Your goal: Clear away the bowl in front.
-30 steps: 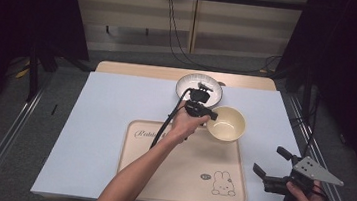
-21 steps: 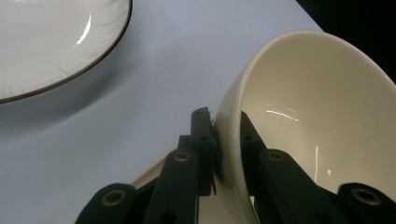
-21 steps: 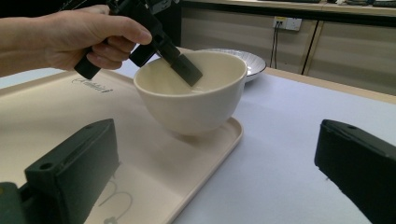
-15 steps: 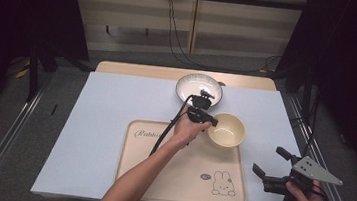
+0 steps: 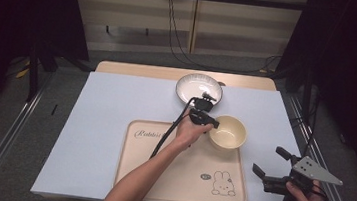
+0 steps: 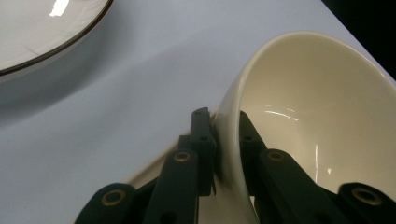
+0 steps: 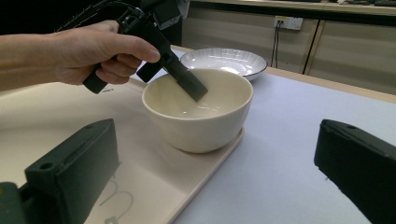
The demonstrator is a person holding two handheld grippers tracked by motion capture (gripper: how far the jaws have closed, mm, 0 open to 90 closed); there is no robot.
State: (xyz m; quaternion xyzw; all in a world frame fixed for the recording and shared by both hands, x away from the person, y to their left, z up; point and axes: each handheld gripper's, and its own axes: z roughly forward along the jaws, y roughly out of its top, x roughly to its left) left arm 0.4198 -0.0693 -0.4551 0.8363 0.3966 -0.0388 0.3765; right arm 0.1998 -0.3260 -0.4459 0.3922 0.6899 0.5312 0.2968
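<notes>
A: Cream bowl [image 5: 227, 132], 1 item: where is it?
B: On the far right corner of the tan tray [image 5: 158, 179], near the white plate [image 5: 199, 88].
A: Left gripper [image 5: 212, 124]?
B: Clamped on the bowl's rim, 1 jaw inside, 1 outside.
A: Right gripper [image 5: 266, 162]?
B: Jaws wide, holding nothing, well apart from the bowl, beside the tray.

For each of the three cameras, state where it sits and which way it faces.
High view: above the person's side, facing forward and down on the table; both forearms, left gripper and right gripper show.
Left gripper view: on the left gripper, facing along its jaws clamped on the cream bowl rim.
Right gripper view: on the right gripper, low, facing across the tray at the bowl and left hand.
All share the bowl and the white plate.
</notes>
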